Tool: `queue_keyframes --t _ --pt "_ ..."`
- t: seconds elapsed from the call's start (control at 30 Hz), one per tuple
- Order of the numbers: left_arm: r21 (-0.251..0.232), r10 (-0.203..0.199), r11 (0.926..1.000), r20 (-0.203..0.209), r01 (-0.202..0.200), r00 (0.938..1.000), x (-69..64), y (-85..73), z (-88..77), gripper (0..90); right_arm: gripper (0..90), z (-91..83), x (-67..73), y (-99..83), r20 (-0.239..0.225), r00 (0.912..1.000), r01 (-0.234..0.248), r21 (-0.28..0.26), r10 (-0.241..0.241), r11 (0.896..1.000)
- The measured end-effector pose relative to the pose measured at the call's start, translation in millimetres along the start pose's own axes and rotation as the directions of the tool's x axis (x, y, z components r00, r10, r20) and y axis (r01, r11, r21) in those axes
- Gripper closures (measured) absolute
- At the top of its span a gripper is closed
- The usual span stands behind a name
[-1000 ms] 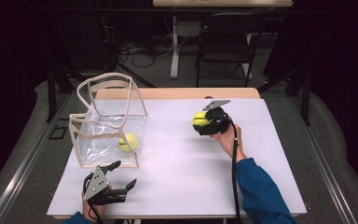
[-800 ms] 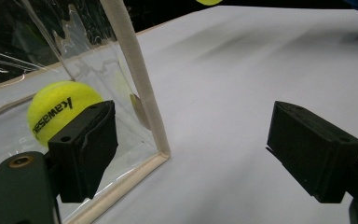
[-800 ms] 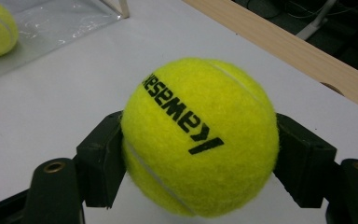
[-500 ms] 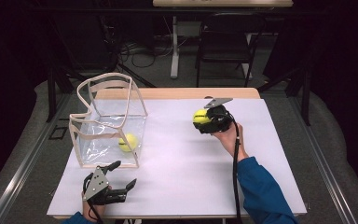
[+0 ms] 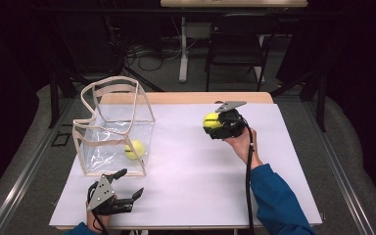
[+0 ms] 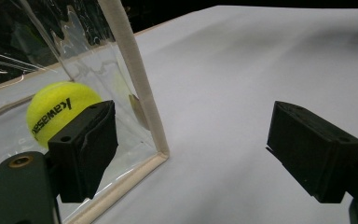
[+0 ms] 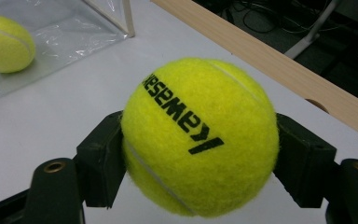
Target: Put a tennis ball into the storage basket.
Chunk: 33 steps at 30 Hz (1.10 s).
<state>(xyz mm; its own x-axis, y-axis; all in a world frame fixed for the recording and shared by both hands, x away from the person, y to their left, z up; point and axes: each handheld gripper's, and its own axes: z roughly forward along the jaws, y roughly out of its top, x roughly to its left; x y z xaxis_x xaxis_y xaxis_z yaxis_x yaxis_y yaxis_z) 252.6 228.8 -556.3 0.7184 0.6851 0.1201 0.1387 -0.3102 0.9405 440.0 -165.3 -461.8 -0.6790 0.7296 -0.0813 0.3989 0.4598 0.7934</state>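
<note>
My right gripper [image 5: 214,123] is shut on a yellow tennis ball [image 5: 211,120] and holds it above the white table, right of centre. In the right gripper view both jaws press on the ball's [image 7: 199,135] sides. A second tennis ball [image 5: 134,149] lies inside the clear plastic bag [image 5: 115,128] with beige trim at the left. My left gripper [image 5: 129,185] rests open near the table's front edge, just in front of the bag. The left gripper view has the bag's corner seam [image 6: 137,79] between the jaws, with the ball [image 6: 58,109] behind the left jaw.
The white sheet [image 5: 186,171] covers the table; a bare wooden strip [image 5: 186,98] runs along the far edge. A dark chair [image 5: 235,49] and cables stand on the floor beyond. A blue sleeve [image 5: 279,205] comes in from the bottom right.
</note>
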Motion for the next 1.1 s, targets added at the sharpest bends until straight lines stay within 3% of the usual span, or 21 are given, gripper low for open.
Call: queue_keyframes --t 1.1 --pt "-0.003 0.0 1.0 0.002 0.0 1.0 -0.4 0.1 -0.1 16.1 26.4 -20.0 8.9 16.8 0.005 0.9996 0.028 -0.055 -0.027 0.998"
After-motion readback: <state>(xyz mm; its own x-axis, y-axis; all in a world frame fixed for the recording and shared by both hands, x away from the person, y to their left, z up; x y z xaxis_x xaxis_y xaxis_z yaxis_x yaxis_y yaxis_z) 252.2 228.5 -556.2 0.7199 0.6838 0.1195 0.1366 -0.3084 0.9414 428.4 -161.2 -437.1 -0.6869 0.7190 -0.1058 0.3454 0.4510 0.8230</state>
